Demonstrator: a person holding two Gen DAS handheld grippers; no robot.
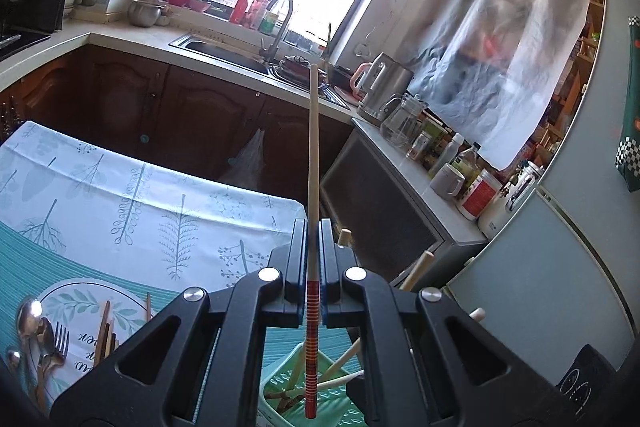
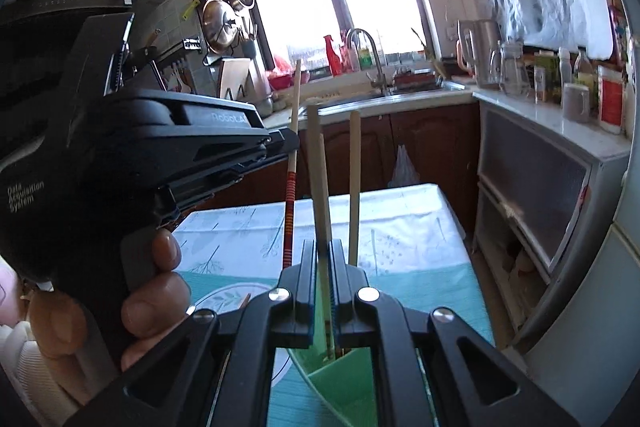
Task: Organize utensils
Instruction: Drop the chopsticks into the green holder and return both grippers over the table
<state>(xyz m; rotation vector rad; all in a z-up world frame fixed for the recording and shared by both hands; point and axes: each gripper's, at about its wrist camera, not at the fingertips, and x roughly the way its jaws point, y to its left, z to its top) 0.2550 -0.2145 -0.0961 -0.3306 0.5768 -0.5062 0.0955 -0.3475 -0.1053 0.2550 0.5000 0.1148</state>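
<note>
My left gripper (image 1: 313, 227) is shut on a wooden chopstick with a red striped end (image 1: 313, 163), held upright over a green utensil holder (image 1: 280, 387) that has several wooden chopsticks in it. The same chopstick (image 2: 294, 131) and the left gripper (image 2: 290, 141) show in the right wrist view. My right gripper (image 2: 324, 247) is shut on the thin green wall of the holder (image 2: 340, 379), where two pale chopsticks (image 2: 320, 179) stand. Spoons and a fork (image 1: 44, 343) and brown chopsticks (image 1: 105, 327) lie on a round leaf-print plate (image 1: 76, 303) at lower left.
The table has a leaf-print cloth (image 1: 140, 195) and a teal mat (image 1: 24, 259). Behind are dark cabinets (image 1: 180, 107), a sink with faucet (image 1: 276, 27), a kettle (image 1: 384, 79), jars and a mug (image 1: 448, 183), and a fridge (image 1: 560, 267) on the right.
</note>
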